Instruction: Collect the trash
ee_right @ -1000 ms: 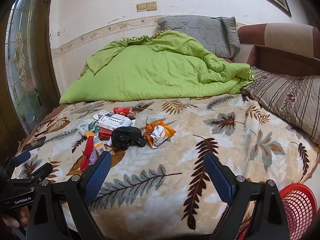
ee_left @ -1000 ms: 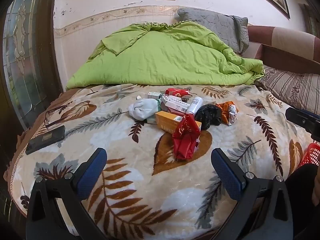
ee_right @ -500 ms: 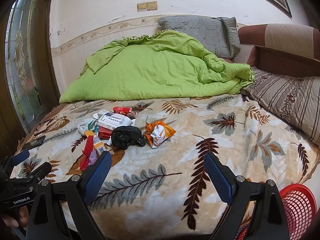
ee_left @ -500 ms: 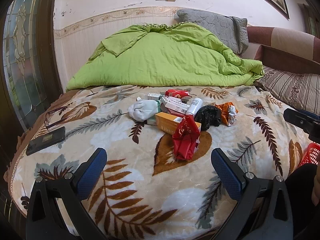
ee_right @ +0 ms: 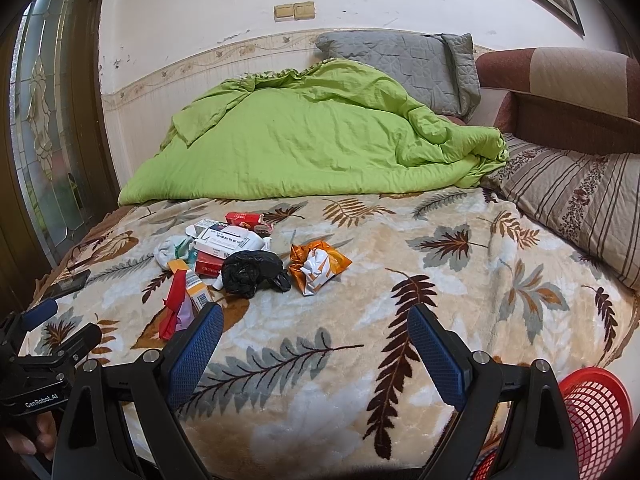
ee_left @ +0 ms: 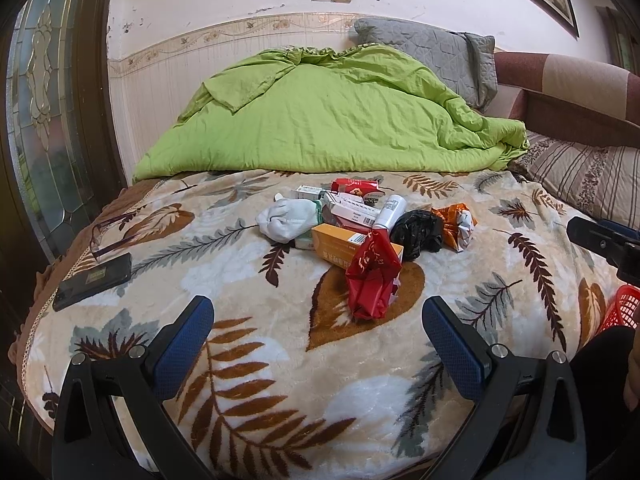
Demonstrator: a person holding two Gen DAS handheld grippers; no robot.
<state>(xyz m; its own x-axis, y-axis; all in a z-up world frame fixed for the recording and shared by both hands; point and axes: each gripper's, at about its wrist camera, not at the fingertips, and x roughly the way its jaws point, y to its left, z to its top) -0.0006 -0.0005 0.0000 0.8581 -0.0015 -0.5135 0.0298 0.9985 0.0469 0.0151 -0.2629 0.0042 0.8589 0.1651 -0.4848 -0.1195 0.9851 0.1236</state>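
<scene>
A pile of trash lies mid-bed on the leaf-patterned blanket [ee_left: 280, 380]: a red wrapper [ee_left: 372, 276], an orange box [ee_left: 344, 246], a black bag [ee_left: 418, 230], an orange-and-white wrapper [ee_left: 456, 222], a white wad [ee_left: 288, 220], several small cartons [ee_left: 352, 210] and a white tube [ee_left: 390, 210]. The same black bag [ee_right: 252, 270] and orange-and-white wrapper [ee_right: 318, 266] show in the right wrist view. My left gripper [ee_left: 318, 320] is open and empty, just short of the red wrapper. My right gripper [ee_right: 316, 334] is open and empty, in front of the pile.
A red mesh basket [ee_right: 596, 408] sits at the bed's near right corner. A black phone [ee_left: 92, 280] and glasses [ee_left: 104, 236] lie at the left edge. A green duvet [ee_left: 328, 120] and pillows [ee_right: 576, 200] fill the back and right.
The left wrist view has risen slightly. Both grippers stay open and the trash has not moved.
</scene>
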